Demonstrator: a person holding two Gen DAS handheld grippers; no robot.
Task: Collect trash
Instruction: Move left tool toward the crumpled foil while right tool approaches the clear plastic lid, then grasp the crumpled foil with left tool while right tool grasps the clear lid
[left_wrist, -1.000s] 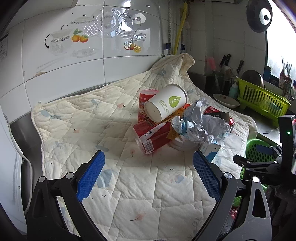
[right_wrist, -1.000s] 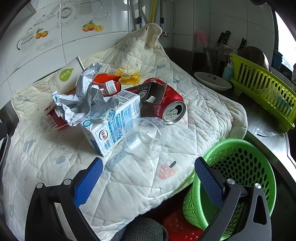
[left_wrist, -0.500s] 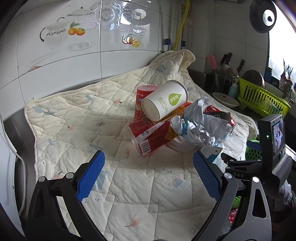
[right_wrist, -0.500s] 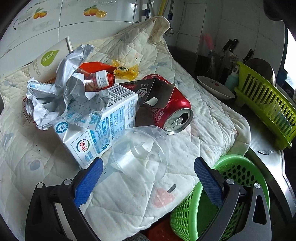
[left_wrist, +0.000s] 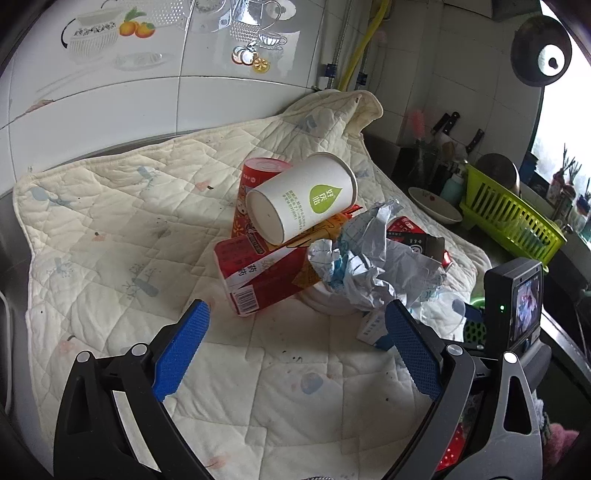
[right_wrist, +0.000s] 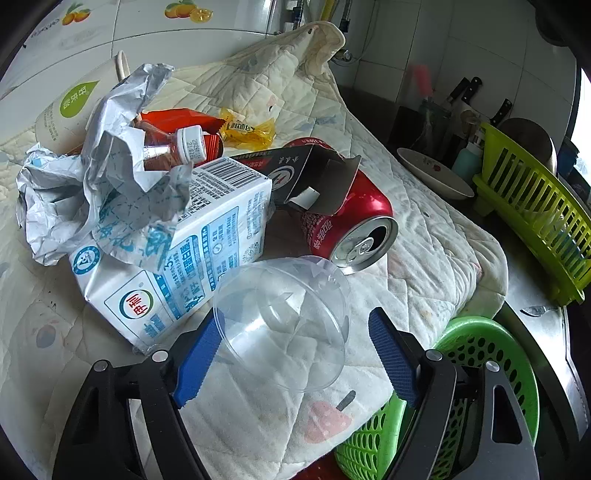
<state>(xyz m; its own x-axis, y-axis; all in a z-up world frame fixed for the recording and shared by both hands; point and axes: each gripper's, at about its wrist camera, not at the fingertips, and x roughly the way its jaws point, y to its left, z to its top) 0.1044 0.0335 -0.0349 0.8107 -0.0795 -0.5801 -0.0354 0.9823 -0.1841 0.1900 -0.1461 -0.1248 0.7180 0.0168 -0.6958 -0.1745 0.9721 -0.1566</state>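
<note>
A trash pile lies on a quilted cloth (left_wrist: 122, 236). In the left wrist view a white paper cup (left_wrist: 303, 197) rests on a red box (left_wrist: 258, 277) beside crumpled foil paper (left_wrist: 369, 266). My left gripper (left_wrist: 295, 350) is open, short of the pile. In the right wrist view a clear plastic cup (right_wrist: 284, 321) lies on its side between the open fingers of my right gripper (right_wrist: 295, 354); whether they touch it is unclear. Behind it are a white milk carton (right_wrist: 177, 266), a red can (right_wrist: 351, 229), a small bottle (right_wrist: 173, 149) and a yellow wrapper (right_wrist: 247, 129).
A green mesh basket (right_wrist: 480, 369) stands below the cloth's right edge. A yellow-green dish rack (right_wrist: 535, 199), a white dish (right_wrist: 432, 173) and knives (right_wrist: 465, 92) sit at the right. Tiled wall (left_wrist: 110, 92) runs behind the cloth.
My right gripper has moved forward until the clear cup lies between its fingers. My left gripper has come closer to the pile. The right gripper's body shows larger in the left view.
</note>
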